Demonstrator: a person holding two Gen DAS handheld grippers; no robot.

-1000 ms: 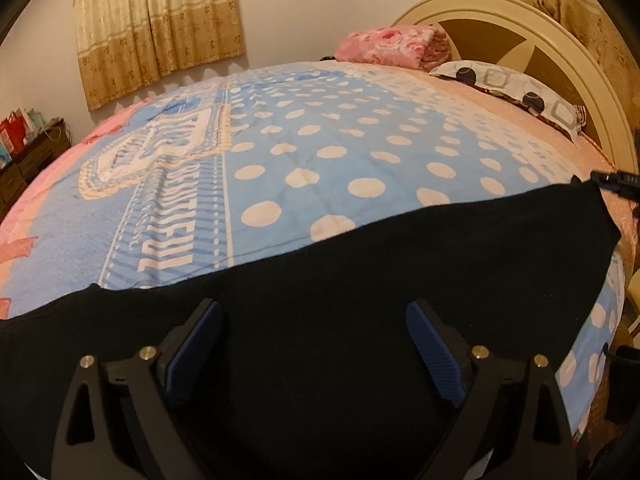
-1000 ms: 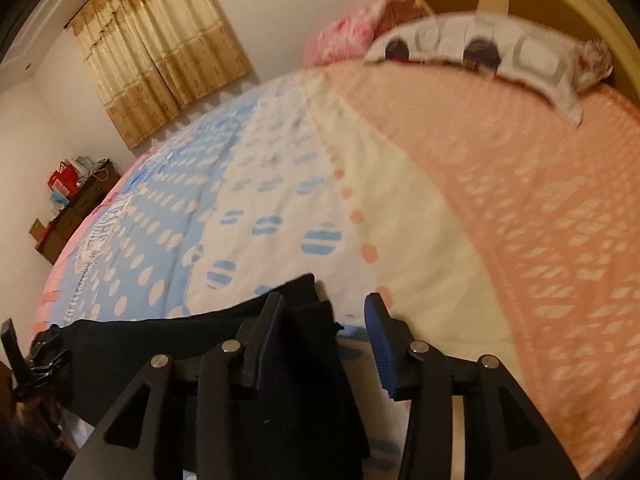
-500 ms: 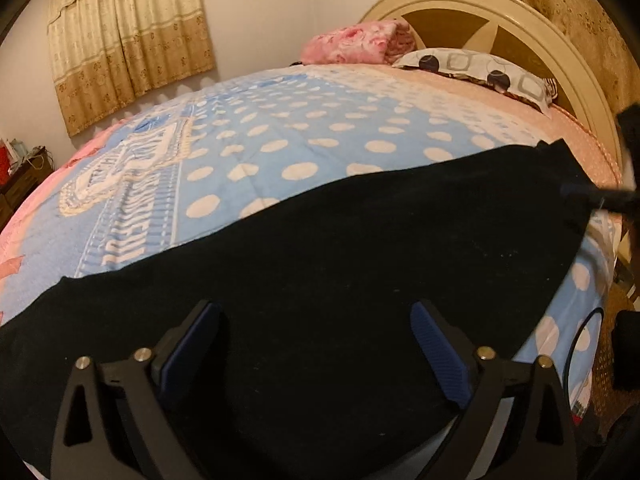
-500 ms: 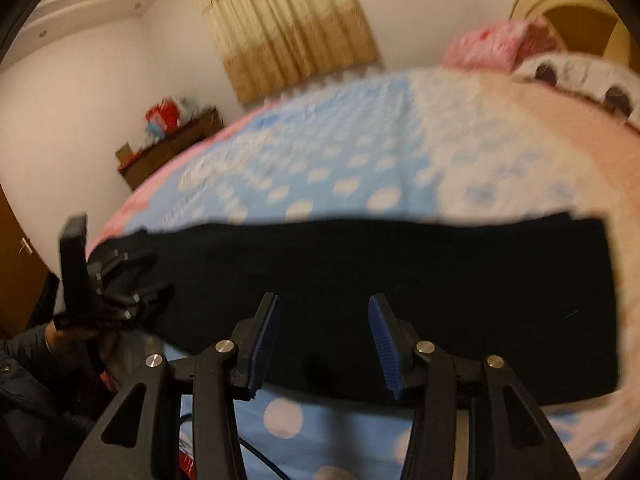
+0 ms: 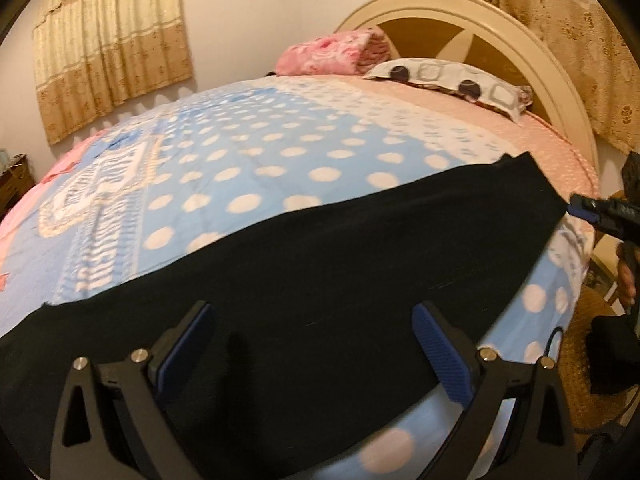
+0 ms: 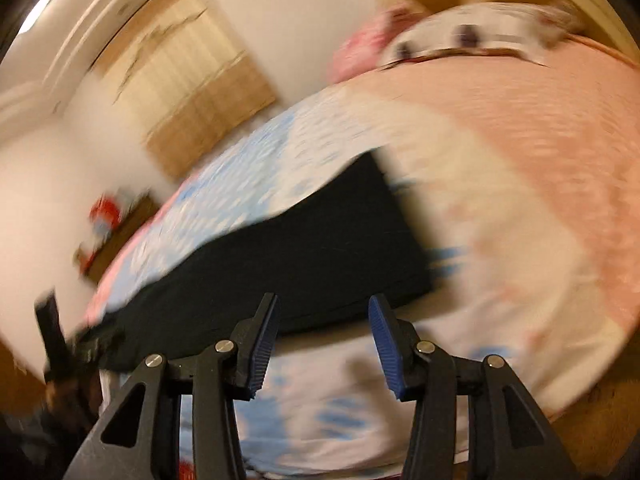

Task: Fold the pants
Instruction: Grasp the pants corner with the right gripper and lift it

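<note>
Because the black pants (image 5: 320, 264) lie spread flat in one long band along the near edge of the bed (image 5: 248, 168), running from about 8 o'clock to 2 o'clock in the left wrist view, both ends sit within reach of a gripper. Judgement: the cloth is laid out this way so an end can be carried over in a fold.

Left gripper (image 5: 312, 352): jaws wide apart, nothing between the pads. It hangs over the middle of the band at 6 o'clock, cloth beneath it. Whether the pads touch the fabric cannot be told.

Right gripper (image 6: 322, 344): jaws part-way apart, nothing clamped. In its own view, which is heavily blurred, the pants sit just ahead at 12 o'clock of the pads, with bare bedspread under the fingers. In the left view the same tool shows at 3 o'clock, tip just beside the right-hand end of the pants, held by a hand (image 5: 626, 276).

Judgement: neither tool grips, so the garment rests on the bed alone, and the fold is not yet begun from this layout. The right gripper's place beside the end suggests that end is the likely next pick.

Pillow (image 5: 448, 80) and pink blanket (image 5: 336, 54) at 12 o'clock, well apart from the pants.
</note>
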